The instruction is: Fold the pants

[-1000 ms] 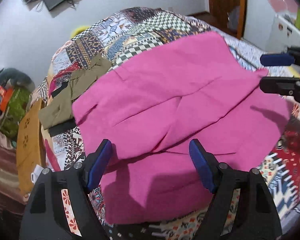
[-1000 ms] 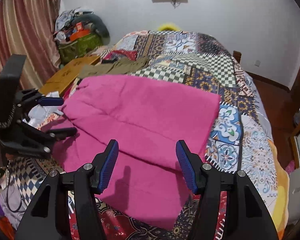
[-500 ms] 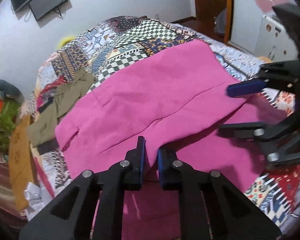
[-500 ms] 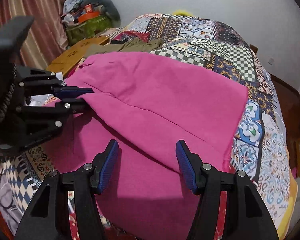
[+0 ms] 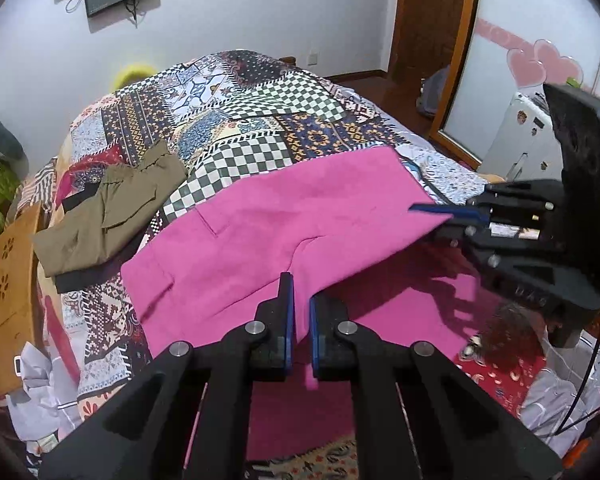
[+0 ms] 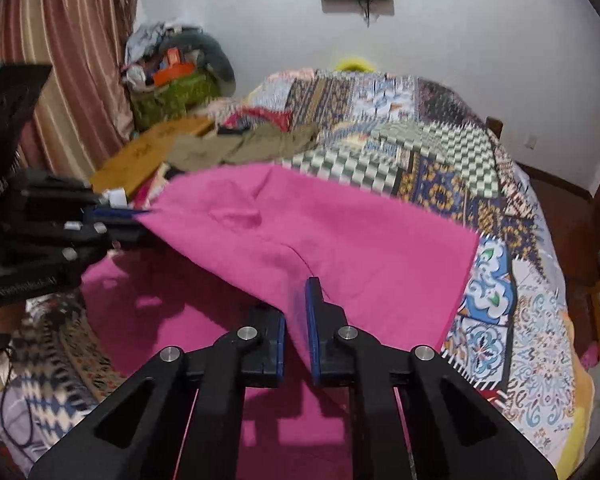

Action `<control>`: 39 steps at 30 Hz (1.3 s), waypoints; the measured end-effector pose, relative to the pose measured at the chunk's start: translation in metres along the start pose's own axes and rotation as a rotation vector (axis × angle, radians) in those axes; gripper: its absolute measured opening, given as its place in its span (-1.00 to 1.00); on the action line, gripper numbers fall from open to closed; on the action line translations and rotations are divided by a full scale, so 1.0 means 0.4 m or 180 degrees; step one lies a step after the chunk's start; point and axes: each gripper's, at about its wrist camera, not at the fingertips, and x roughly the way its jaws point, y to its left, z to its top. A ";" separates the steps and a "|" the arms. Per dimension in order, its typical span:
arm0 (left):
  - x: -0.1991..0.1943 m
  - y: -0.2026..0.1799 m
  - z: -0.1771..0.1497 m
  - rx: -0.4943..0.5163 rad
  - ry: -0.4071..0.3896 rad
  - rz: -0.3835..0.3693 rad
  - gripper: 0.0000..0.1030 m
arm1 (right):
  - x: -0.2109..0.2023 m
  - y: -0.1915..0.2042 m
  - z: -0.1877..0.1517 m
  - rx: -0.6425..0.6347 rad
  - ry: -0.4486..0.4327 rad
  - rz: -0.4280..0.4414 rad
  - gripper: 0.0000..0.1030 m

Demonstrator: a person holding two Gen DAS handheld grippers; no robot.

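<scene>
Pink pants (image 5: 280,220) lie across the patchwork bed (image 5: 240,112), their upper layer raised off the lower one along the near edge. My left gripper (image 5: 300,280) is shut on that edge at its left end, with pink cloth pinched between the blue pads. In the right wrist view the left gripper (image 6: 140,216) holds the corner at the far left. My right gripper (image 6: 296,300) is shut on the same edge of the pants (image 6: 340,232) further right. Its left fingertip is hidden under the cloth. From the left wrist view the right gripper (image 5: 428,216) shows at the right, clamping the fabric.
Folded olive pants (image 5: 108,212) lie on the bed's far left, over a dark garment. A brown cardboard board (image 5: 8,264) leans beside the bed. A heap of bags and clothes (image 6: 172,76) fills the corner by the striped curtain. A white cabinet (image 5: 520,140) stands at right.
Both grippers went from open to shut on the pants' upper layer, the left one first. The left gripper then rose, lifting the near edge off the lower layer.
</scene>
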 end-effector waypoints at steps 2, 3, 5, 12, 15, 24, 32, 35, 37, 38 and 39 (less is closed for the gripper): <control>-0.017 -0.009 -0.006 -0.0008 -0.0014 -0.0047 -0.88 | -0.022 0.005 0.007 -0.0024 -0.0054 0.0015 -0.87; -0.028 -0.014 -0.012 -0.0013 -0.0021 -0.0076 -0.88 | -0.033 0.007 0.008 -0.0033 -0.0070 0.0025 -0.87; -0.042 -0.022 -0.025 -0.0025 -0.0023 -0.0116 -0.88 | -0.054 0.014 0.006 -0.0057 -0.0085 0.0061 -0.87; -0.033 -0.034 -0.088 -0.0154 0.0164 -0.0271 -0.88 | -0.075 0.038 -0.041 -0.0146 0.0049 0.0153 -0.87; -0.021 -0.033 -0.110 -0.0224 0.0253 -0.0345 -0.88 | -0.068 0.038 -0.066 -0.0092 0.0124 0.0203 -0.87; 0.005 -0.043 -0.158 -0.0383 0.0374 -0.0374 -0.81 | -0.028 0.030 -0.126 0.0201 0.0400 0.0412 -0.84; -0.032 -0.057 -0.148 -0.0263 0.0344 -0.0306 -0.39 | -0.052 0.004 -0.133 0.0363 0.0541 0.0485 -0.52; -0.059 -0.046 -0.137 -0.0294 0.0257 -0.0275 -0.32 | -0.073 -0.012 -0.137 0.0391 0.0529 0.0408 -0.29; -0.077 -0.033 -0.126 -0.0347 0.0189 -0.0273 -0.29 | -0.087 -0.024 -0.139 0.0423 0.0512 0.0379 -0.27; -0.087 -0.025 -0.119 -0.0379 0.0144 -0.0272 -0.27 | -0.095 -0.030 -0.138 0.0449 0.0504 0.0367 -0.27; -0.096 -0.018 -0.113 -0.0408 0.0101 -0.0274 -0.22 | -0.100 -0.035 -0.136 0.0469 0.0497 0.0354 -0.27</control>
